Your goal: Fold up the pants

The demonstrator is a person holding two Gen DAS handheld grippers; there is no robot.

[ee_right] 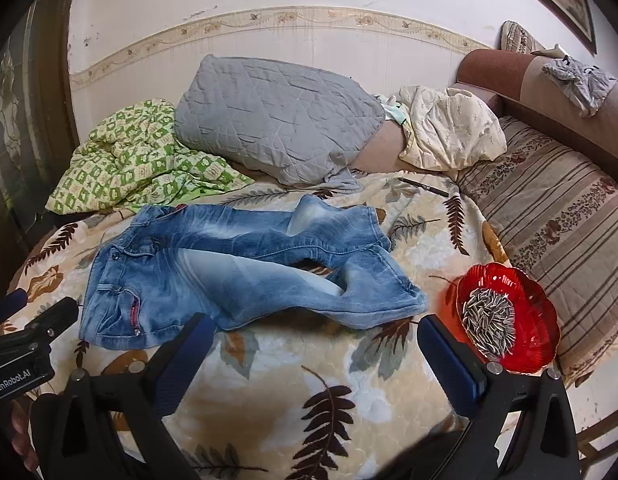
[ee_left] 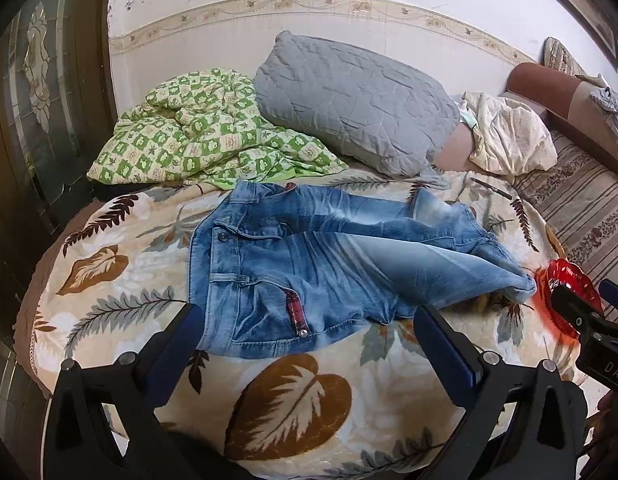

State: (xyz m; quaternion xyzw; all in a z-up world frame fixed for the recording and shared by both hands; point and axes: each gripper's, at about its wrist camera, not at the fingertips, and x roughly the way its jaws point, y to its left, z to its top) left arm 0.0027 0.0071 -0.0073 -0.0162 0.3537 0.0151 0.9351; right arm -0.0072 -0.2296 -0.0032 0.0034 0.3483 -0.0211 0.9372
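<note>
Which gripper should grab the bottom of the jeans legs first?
Probably the right gripper. It is open, and the leg cuffs lie just ahead of it, near the red bowl. The left gripper, also open, faces the waistband end of the jeans.

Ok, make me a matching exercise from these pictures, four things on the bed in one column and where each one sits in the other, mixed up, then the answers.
Things:
1. jeans
2. red bowl
3. grey pillow
4. green checked quilt

Places:
A. bunched in the far left corner
B. near right edge, holding seeds
C. spread flat mid-blanket, waistband to the left
D. propped against the far wall

Pairs: 1-C, 2-B, 3-D, 4-A
</note>
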